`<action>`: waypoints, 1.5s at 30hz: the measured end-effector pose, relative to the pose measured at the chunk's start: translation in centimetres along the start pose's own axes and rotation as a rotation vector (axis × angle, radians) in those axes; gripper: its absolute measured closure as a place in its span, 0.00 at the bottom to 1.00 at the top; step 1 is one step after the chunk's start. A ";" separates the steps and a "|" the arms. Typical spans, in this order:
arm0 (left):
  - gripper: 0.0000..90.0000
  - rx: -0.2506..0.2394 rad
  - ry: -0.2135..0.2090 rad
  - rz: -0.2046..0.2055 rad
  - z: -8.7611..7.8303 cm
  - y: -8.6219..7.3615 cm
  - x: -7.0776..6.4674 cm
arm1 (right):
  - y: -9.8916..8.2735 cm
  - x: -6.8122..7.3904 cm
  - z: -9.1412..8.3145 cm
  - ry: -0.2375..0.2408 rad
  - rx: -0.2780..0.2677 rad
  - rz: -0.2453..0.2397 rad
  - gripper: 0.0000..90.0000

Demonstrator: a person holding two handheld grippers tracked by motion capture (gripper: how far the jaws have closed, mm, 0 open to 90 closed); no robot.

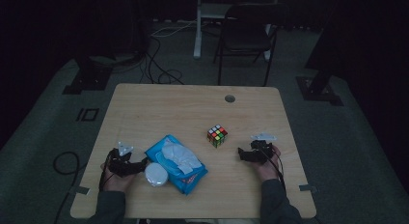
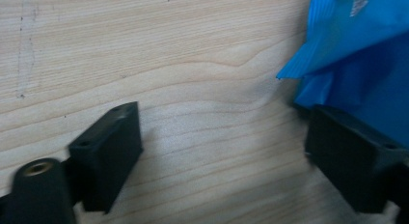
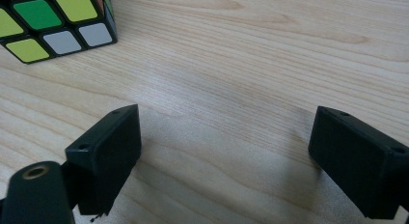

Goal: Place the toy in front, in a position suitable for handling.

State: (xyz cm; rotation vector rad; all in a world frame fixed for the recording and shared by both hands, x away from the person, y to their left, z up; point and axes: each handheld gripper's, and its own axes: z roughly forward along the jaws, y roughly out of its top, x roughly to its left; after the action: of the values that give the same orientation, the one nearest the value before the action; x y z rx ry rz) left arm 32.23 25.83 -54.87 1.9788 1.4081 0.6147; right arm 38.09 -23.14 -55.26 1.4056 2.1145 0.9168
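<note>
Tongs (image 1: 144, 162) (image 1: 239, 153) gape empty — blue wipes pack (image 1: 176, 163), cube (image 1: 217, 135) untouched.

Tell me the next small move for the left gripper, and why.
Probably ease the left gripper toward the blue wipes pack and close on its edge. Its fingers stand open over bare table, with the pack's blue edge just at one finger.

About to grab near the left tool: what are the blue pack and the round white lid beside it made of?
Blue pack: looks like thin glossy plastic film, since it creases and crinkles at the edge; white sheets, probably soft wipes, bunch on top. Round white lid: likely smooth rigid plastic, though it is too small to be sure.
</note>
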 end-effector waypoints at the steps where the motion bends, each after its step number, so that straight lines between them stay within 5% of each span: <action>1: 0.18 0.000 -0.002 0.002 0.0 0.0 0.0 | 0.0 0.0 0.0 0.000 0.000 0.000 0.12; 17: 0.46 -0.018 -0.032 0.027 -0.7 -0.2 -0.1 | -0.1 0.0 -0.1 0.005 0.001 -0.005 0.12; 30: 0.55 -0.068 -0.046 0.037 -1.9 0.0 -0.4 | -0.1 0.0 -0.1 0.005 0.001 -0.004 0.13; 36: 0.62 -0.078 -0.055 0.082 -1.9 0.7 -1.2 | -0.1 0.0 -0.1 0.005 0.001 -0.004 0.13; 45: 0.91 -0.056 -0.064 0.152 -1.2 1.6 -1.9 | -0.1 0.0 -0.1 0.003 0.001 -0.002 0.13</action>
State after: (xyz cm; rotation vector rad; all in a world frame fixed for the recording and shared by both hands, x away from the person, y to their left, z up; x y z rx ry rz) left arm 31.84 23.92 -52.89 2.0555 1.1973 0.6453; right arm 37.96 -23.15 -55.26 1.4032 2.1186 0.9179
